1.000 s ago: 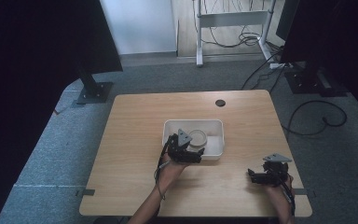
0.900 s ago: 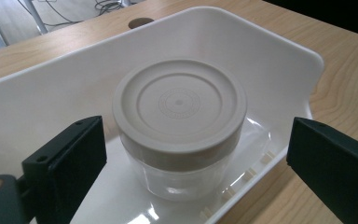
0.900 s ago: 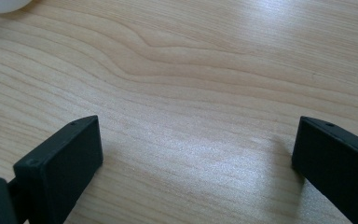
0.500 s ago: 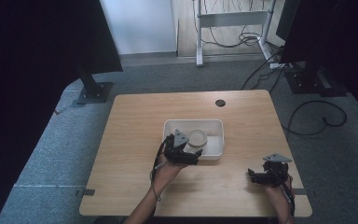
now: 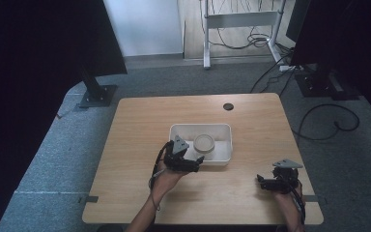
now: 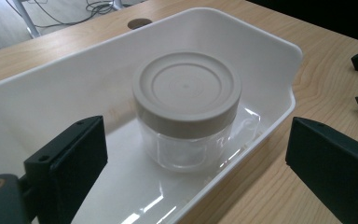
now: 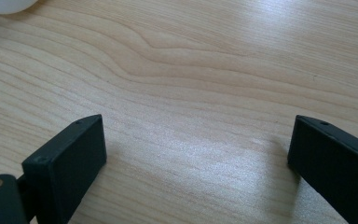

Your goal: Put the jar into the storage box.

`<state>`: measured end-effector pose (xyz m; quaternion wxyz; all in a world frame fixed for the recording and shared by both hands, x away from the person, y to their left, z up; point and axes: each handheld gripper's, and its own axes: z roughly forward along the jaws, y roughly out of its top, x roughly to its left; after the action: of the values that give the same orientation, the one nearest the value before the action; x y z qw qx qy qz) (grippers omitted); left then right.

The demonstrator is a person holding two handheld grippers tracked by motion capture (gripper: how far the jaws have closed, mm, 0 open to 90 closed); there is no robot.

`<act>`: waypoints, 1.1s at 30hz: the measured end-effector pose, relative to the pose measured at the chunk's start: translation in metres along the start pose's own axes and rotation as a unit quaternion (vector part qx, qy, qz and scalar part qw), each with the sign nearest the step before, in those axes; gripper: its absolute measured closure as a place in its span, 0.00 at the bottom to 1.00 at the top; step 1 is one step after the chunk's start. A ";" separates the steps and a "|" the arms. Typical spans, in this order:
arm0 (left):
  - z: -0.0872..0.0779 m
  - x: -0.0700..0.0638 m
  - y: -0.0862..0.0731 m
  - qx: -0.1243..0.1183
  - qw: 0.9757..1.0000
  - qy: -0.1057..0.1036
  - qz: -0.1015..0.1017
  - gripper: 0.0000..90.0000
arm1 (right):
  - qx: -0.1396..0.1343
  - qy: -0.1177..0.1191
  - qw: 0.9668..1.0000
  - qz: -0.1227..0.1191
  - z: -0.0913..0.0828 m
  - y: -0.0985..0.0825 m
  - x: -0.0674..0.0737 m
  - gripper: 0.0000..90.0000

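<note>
tray wall [image 6: 242,161] stands between hand-held gripper [image 6: 196,186] and jar [image 6: 187,109]

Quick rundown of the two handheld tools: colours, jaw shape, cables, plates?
Both are black. The left tool and right tool each carry a grey three-cornered plate on top. The jaws are flat, blocky black pads with small screw holes. A thin dark cable trails along each bare forearm; no sleeves visible.

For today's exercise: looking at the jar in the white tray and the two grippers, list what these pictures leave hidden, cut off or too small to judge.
- Jar contents: left gripper view, clear wall glares; high view too small.
- Tray near corner: left gripper view, cut off by the bottom edge.
- Left gripper jaw tips: high view, too small and dark.
- Right gripper versus table: touching or hovering, cannot tell.
</note>
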<state>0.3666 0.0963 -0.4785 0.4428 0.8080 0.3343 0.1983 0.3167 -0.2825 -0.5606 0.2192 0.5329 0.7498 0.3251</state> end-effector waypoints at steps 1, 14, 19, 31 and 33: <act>-0.001 0.001 -0.001 0.000 1.000 0.000 0.000 0.06 | 0.000 0.000 1.000 0.000 0.000 0.000 0.000 0.04; -0.019 0.010 -0.015 0.005 1.000 -0.002 -0.006 0.07 | 0.000 0.000 1.000 -0.001 0.000 0.000 0.000 0.04; -0.028 0.014 -0.022 0.001 1.000 -0.004 -0.014 0.07 | 0.000 0.000 1.000 -0.001 0.000 0.000 0.000 0.04; -0.044 0.026 -0.043 -0.002 1.000 0.000 -0.016 0.07 | 0.000 0.001 1.000 -0.001 0.000 0.000 0.000 0.04; -0.046 0.027 -0.046 -0.001 1.000 0.001 -0.016 0.07 | 0.000 0.001 1.000 -0.001 0.000 0.000 0.000 0.04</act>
<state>0.3408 0.1598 -0.4924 0.4464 0.8019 0.3474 0.1924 0.3167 -0.2823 -0.5607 0.2190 0.5318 0.7506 0.3254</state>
